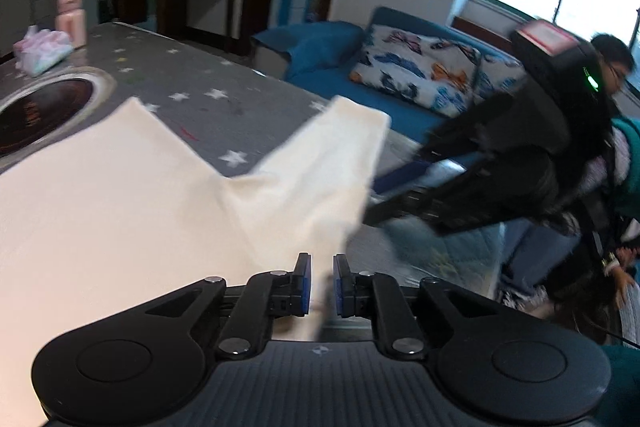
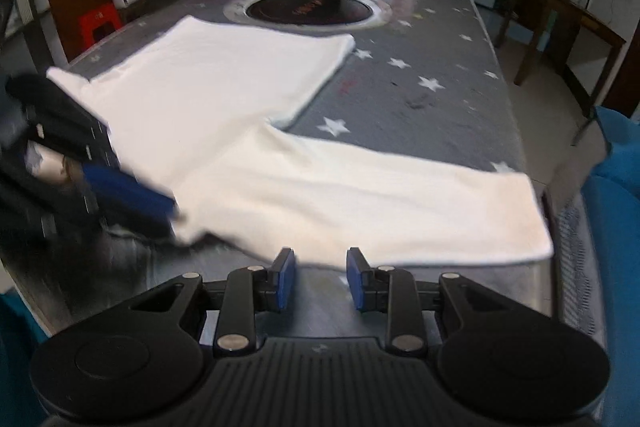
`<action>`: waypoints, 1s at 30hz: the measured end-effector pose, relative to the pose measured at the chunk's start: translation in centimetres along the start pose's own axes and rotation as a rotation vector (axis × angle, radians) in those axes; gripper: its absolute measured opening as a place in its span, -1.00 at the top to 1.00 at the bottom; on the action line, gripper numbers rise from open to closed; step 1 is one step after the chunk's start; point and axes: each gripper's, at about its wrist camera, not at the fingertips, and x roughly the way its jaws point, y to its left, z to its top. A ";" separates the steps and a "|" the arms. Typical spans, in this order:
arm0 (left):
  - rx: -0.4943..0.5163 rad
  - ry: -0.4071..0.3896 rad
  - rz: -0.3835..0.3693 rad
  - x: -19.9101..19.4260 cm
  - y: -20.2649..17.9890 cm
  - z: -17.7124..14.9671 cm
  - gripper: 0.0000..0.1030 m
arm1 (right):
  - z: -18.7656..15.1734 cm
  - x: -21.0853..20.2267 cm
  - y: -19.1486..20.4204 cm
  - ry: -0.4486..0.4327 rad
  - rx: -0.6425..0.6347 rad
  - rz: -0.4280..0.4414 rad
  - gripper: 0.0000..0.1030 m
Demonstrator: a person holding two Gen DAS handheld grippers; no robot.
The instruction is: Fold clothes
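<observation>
My left gripper (image 1: 322,281) stands nearly closed with the cloth's (image 1: 120,195) edge between its pads. My right gripper (image 2: 321,277), part open, holds nothing near the cloth's near edge on the table (image 2: 420,83).

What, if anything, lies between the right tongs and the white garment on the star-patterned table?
Nothing visible. The right tongs stand open at the near hem of the white garment, with only bare star-patterned table beneath. The left tongs grip another edge, off to the side.

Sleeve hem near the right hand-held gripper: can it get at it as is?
Probably yes. The right hand-held gripper is open with nothing between its pads, and the white garment's near sleeve edge lies just ahead on the table, unobstructed.
</observation>
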 end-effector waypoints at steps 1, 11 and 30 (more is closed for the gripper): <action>-0.016 -0.005 0.016 -0.2 0.5 0.1 0.75 | 0.1 -0.2 0.0 -0.008 0.002 -0.002 0.47; -0.081 0.043 0.089 0.4 2.5 -1.0 0.75 | 2.3 2.1 2.6 -0.063 -0.024 0.058 0.47; -0.100 0.037 0.096 -0.4 2.4 -1.8 0.65 | 5.8 5.3 2.7 -0.103 -0.026 0.073 0.49</action>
